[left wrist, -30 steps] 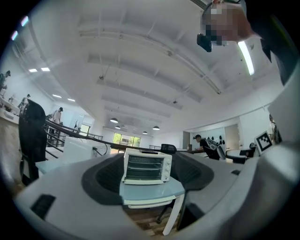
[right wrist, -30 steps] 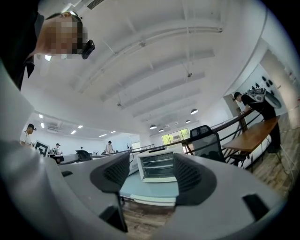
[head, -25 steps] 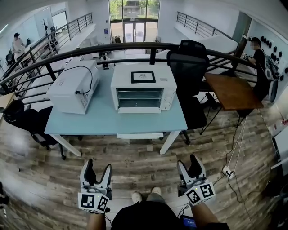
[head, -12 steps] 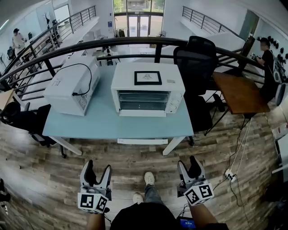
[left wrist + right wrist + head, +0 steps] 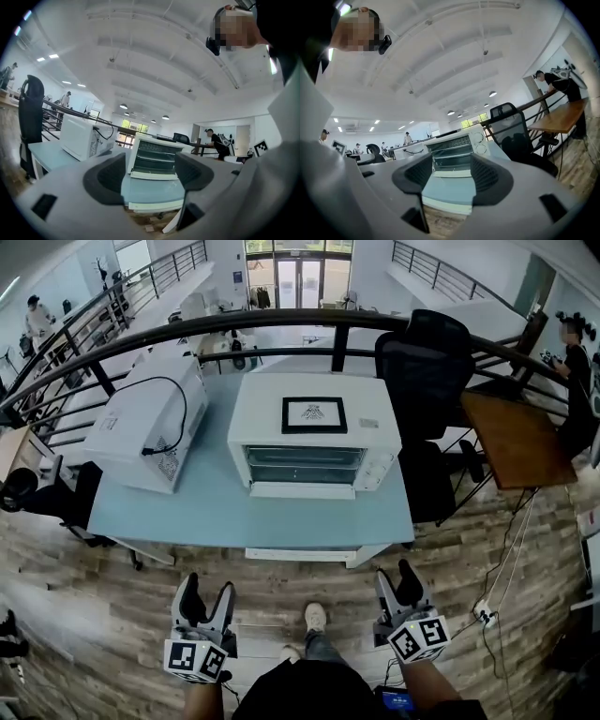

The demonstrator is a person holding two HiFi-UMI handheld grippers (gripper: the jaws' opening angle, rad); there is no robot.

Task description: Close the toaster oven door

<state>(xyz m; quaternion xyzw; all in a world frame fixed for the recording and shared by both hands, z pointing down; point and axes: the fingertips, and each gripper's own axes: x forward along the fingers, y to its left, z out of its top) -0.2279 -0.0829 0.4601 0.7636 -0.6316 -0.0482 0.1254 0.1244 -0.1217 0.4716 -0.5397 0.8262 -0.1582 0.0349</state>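
Left claw [image 5: 207,585]: jaws spread, nothing between them; held over the wooden floor [image 5: 94,615], short of the worktop.
Right claw [image 5: 395,573]: jaws apart and just now closing a little, nothing between them; also over the floor, well apart from the oven.
Worktop [image 5: 187,512]: pale blue, ahead of both claws.
Toaster oven [image 5: 314,432]: white, standing at the middle of the worktop and facing the person.
Door [image 5: 302,490]: folded down at the oven's front, leaving the racks in view.
White appliance [image 5: 155,418]: left of the oven, with a black cord across its top.
Black chair [image 5: 427,362]: behind the oven's right side.
Railing [image 5: 281,320]: dark, curving behind the worktop.
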